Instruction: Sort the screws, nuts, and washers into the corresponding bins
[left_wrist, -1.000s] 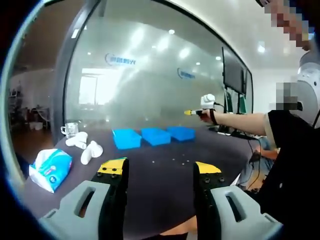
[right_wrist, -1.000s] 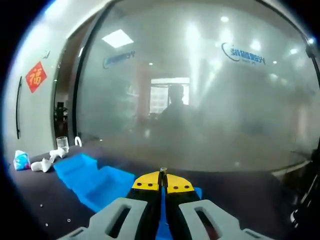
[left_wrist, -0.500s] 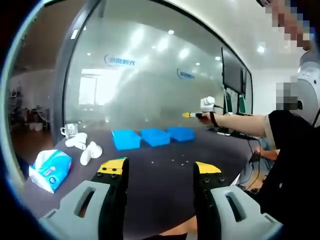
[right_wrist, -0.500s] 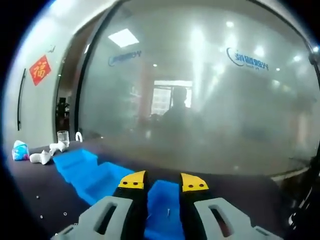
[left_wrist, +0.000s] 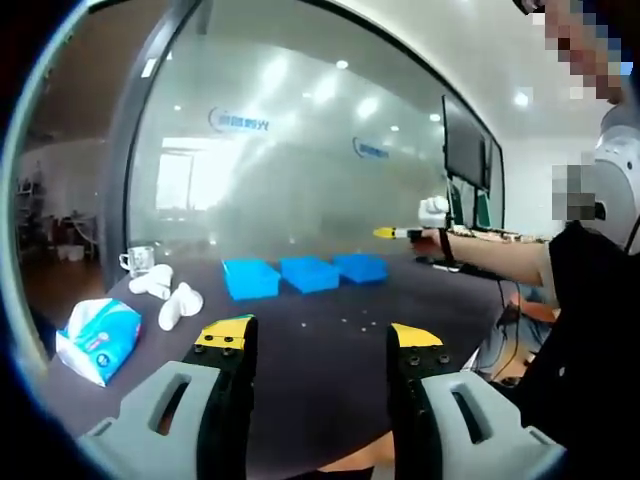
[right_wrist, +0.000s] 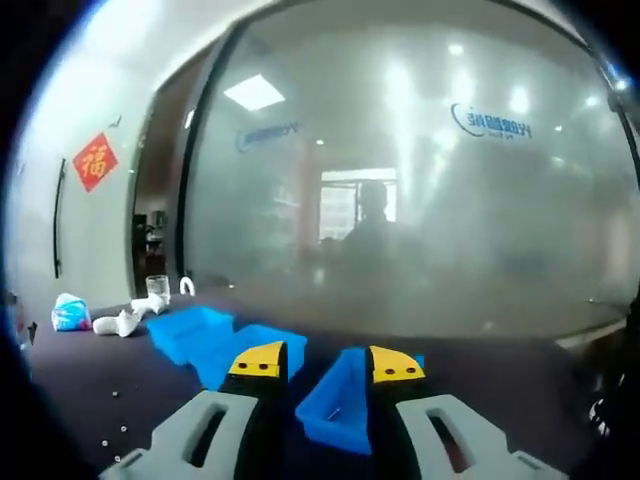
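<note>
Three blue bins (left_wrist: 305, 273) stand in a row at the far side of a dark surface (left_wrist: 320, 350), their long sides lying side by side and their short ends facing the person, an arrangement that seems to offer one bin to each kind of hardware. In the left gripper view, the left hand-held gripper (left_wrist: 318, 340) hangs low over the near edge with its jaws wide apart and nothing between them, apparently waiting its turn. Small loose parts (left_wrist: 350, 322), too tiny to tell screw from nut or washer, lie scattered on the surface between it and the bins.

The right hand-held gripper (right_wrist: 327, 360), seen from its own camera, hovers just above the nearest bin (right_wrist: 340, 402) with its jaws narrowly parted and empty, a pose that suggests a release over that bin. A small, thin piece (right_wrist: 339, 412) rests on the floor of that bin; it looks like a screw, though its exact heading is too small to judge. More loose parts (right_wrist: 110, 420) dot the surface to the side of the bins.

A tissue packet (left_wrist: 98, 338), crumpled white papers (left_wrist: 170, 298) and a clear cup (left_wrist: 137, 260) sit at the far left, well apart from the sorting.
</note>
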